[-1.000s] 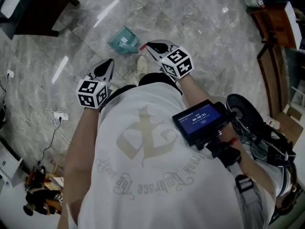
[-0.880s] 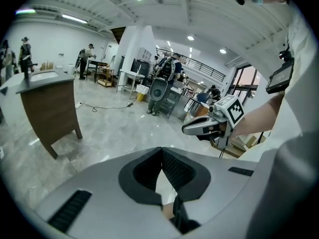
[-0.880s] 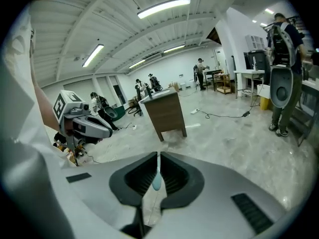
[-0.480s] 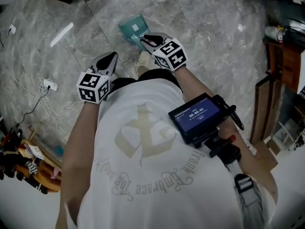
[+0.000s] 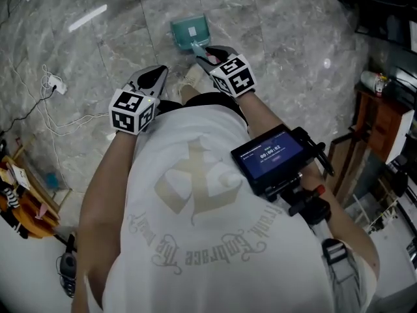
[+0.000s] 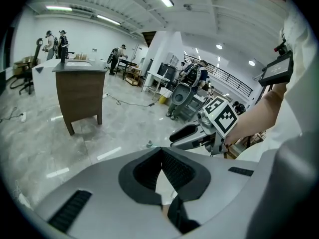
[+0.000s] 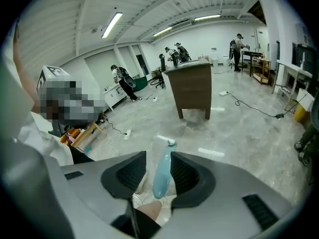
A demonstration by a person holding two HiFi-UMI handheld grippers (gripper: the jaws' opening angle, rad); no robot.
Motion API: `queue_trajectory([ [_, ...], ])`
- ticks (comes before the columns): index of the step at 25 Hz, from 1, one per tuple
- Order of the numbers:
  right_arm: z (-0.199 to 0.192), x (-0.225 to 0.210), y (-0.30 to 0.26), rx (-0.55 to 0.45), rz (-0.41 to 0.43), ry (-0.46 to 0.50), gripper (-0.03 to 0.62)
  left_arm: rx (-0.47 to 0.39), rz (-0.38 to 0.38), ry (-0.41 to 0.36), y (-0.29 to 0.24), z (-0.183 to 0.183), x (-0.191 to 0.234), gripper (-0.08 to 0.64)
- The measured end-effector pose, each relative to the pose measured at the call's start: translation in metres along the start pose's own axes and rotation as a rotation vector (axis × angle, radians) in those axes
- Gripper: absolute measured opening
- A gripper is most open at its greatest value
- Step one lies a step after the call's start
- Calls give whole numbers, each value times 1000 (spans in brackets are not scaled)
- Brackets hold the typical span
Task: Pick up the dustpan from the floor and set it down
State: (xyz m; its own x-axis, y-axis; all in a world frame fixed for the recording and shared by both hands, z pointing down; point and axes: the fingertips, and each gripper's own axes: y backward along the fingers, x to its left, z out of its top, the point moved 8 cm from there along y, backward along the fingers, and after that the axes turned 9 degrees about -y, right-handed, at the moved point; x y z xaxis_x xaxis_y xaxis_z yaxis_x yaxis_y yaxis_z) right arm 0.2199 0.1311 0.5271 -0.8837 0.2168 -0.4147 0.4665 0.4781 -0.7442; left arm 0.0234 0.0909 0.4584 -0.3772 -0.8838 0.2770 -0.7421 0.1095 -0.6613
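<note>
The teal plastic dustpan (image 5: 190,30) is lying on the grey marble floor (image 5: 293,38), its handle (image 7: 162,176) sitting ungripped between the right gripper (image 5: 208,53)'s jaws, which have just been opening, while the left gripper (image 5: 156,75) is hanging closed and empty, so the lift is likely yet to begin.

Right tongs (image 7: 158,158) (jaws just opening) now straddle the dustpan handle (image 7: 161,183).

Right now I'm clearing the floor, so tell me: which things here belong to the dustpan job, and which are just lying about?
Job: dustpan on the floor; its handle; right claw, jaws just opening, handle between them, not gripped.
Lying about: power strip; cables; wooden cabinet.
</note>
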Motion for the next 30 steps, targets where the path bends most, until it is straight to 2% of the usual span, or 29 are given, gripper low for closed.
queue_trajectory([
  [9, -14, -1, -18, 112, -46, 22, 218, -43, 40, 43, 6, 1, -17, 12],
  [12, -8, -5, -48, 157, -65, 0, 236, -44, 80, 90, 16, -11, 2, 12],
  [15, -1, -9, -70, 189, -86, 8, 238, -43, 130, 139, 26, -23, 16, 12],
  [19, -5, -15, -72, 219, -95, 9, 236, -61, 189, 183, 39, -30, 4, 12],
  [23, 2, -18, -87, 276, -156, 20, 227, -75, 235, 235, 53, -42, 10, 12],
  [26, 6, -17, -105, 312, -184, -3, 209, -78, 254, 271, 63, -53, 25, 12],
  [30, 4, -19, -105, 312, -192, -21, 206, -73, 259, 280, 65, -56, 22, 12],
])
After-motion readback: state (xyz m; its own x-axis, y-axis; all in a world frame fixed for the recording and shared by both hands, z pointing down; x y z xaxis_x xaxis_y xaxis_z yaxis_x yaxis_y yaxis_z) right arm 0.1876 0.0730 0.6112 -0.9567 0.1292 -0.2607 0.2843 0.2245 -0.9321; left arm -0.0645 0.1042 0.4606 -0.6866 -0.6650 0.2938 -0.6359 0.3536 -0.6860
